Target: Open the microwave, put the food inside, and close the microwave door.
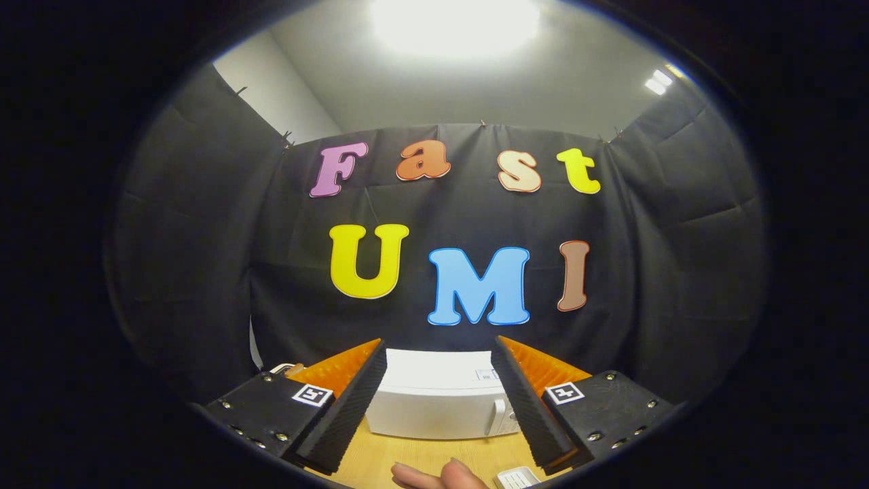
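The microwave [434,401] has a smooth white casing with a soft sheen, most likely painted metal or plastic, and a glossy pale handle at its right side. The counter [421,458] under it looks like light wood with a smooth, matt finish. The gripper [439,380] holds its jaws wide apart with nothing between them; their inner faces are finely ribbed and matt, and the blocks behind them are matt, studded with shiny metal screws. The booth wall [204,258] is matt, creased cloth.
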### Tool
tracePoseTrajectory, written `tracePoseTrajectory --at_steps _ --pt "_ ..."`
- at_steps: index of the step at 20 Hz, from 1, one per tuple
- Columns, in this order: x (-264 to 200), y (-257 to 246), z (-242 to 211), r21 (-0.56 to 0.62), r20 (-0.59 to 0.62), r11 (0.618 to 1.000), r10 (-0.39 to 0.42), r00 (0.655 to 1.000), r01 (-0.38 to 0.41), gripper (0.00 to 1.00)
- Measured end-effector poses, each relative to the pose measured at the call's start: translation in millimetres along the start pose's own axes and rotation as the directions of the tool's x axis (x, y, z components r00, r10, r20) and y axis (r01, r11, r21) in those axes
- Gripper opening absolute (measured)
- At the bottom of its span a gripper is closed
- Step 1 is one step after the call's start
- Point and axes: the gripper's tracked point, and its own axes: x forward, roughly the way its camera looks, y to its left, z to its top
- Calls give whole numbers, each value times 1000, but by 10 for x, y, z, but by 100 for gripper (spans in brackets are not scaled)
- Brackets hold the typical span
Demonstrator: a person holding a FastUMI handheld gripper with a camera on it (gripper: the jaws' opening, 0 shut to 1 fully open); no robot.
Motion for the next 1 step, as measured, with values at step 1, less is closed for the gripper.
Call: tracePoseTrajectory --at_steps 1 --pt "4 -25 -9 0 2 1000 -5 1000 5 98"
